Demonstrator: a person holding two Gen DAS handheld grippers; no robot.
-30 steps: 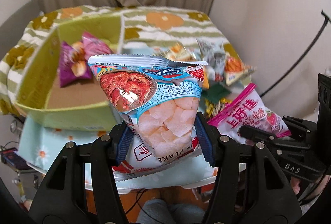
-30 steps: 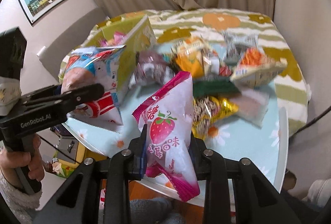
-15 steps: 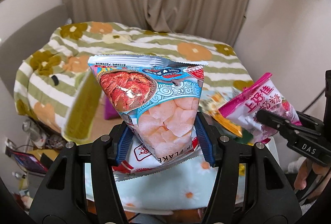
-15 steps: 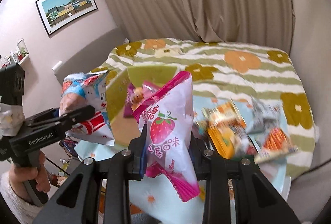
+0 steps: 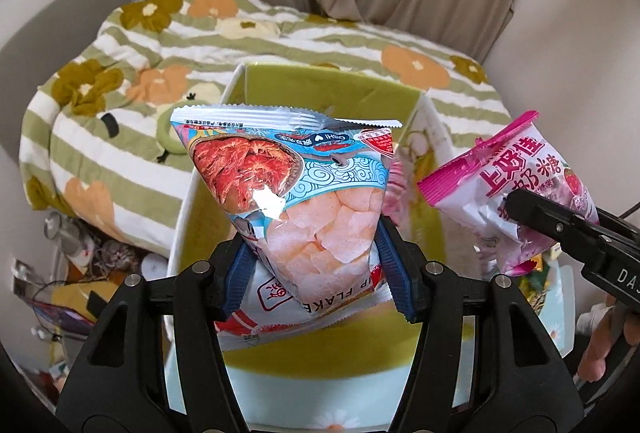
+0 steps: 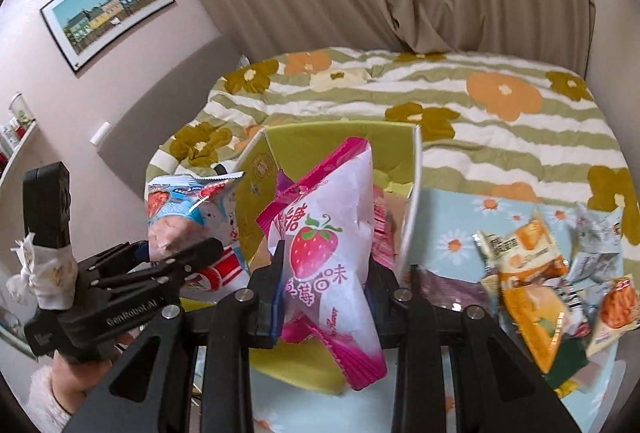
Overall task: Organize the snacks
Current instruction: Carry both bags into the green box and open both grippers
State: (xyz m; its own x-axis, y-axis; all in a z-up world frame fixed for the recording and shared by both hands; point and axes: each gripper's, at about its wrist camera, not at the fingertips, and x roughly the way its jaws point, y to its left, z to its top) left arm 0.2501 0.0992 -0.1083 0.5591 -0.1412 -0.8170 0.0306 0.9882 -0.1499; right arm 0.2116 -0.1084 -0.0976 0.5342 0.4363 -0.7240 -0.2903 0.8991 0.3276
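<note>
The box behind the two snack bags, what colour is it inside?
The box is yellow-green inside with white edges, clearest in the left wrist view.

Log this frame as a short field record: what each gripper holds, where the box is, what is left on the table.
left gripper: shut on shrimp flakes bag, held above the box
right gripper: shut on strawberry candy bag, held above the box
green box: open, on the table against the flowered blanket; a pink packet shows inside
table: light blue daisy cloth
loose snacks: orange packet, silver packet and others right of the box
status: neither bag released yet
</note>
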